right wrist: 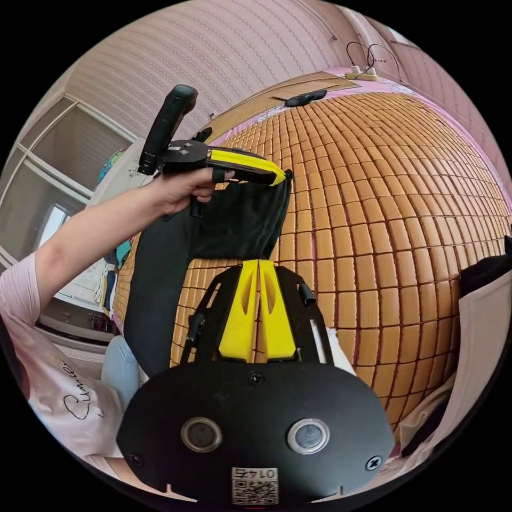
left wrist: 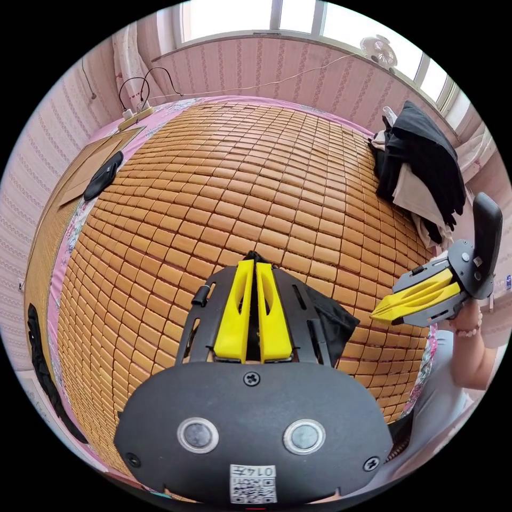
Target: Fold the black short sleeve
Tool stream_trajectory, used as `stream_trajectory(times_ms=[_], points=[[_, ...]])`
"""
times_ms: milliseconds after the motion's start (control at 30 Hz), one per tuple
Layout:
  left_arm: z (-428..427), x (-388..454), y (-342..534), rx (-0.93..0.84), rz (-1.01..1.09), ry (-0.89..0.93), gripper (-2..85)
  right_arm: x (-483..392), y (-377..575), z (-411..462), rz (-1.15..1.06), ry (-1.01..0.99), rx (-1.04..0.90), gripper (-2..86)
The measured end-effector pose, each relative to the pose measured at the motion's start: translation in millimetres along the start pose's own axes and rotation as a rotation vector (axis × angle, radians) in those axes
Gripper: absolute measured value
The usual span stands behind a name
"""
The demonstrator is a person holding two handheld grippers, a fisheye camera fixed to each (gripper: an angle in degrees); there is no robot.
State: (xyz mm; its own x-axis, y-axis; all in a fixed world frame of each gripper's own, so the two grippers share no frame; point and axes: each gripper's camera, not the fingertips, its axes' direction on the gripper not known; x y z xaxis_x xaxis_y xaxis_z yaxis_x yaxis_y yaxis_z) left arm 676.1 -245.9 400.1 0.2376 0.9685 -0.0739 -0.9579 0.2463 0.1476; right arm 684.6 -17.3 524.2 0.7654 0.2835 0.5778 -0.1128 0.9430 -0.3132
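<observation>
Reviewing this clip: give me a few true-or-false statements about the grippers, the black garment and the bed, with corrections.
1. The left gripper has its jaws closed on the black short sleeve, which hangs below it. True.
2. The right gripper also holds the garment. False: its jaws are closed on nothing, apart from the cloth.
3. The bed is covered by a bamboo mat. True.
4. The pile of clothes lies in the middle of the mat. False: it sits at the mat's edge.
5. The black short sleeve lies flat, already folded. False: it dangles unfolded.
</observation>
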Motion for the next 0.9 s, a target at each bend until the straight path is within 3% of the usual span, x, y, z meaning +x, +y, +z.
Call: stream_trajectory(times_ms=[167, 400, 667, 900], points=[[2, 6, 1, -0.001, 0.024, -0.033, -0.9, -2, -5, 7, 0.014, 0.022, 0.069, 2.6], [3, 5, 13, -0.011, 0.018, -0.037, -0.9, -16, -21, 37, -0.028, 0.088, -0.049, 1.0], [3, -5, 43, 0.033, -0.047, 0.009, 0.1, -6, -25, 42, -0.024, 0.019, -0.087, 0.8], [-50, -41, 88, 0.238, -0.151, 0.027, 3.6, -7, -28, 46, -0.023, 0.06, -0.063, 2.2]])
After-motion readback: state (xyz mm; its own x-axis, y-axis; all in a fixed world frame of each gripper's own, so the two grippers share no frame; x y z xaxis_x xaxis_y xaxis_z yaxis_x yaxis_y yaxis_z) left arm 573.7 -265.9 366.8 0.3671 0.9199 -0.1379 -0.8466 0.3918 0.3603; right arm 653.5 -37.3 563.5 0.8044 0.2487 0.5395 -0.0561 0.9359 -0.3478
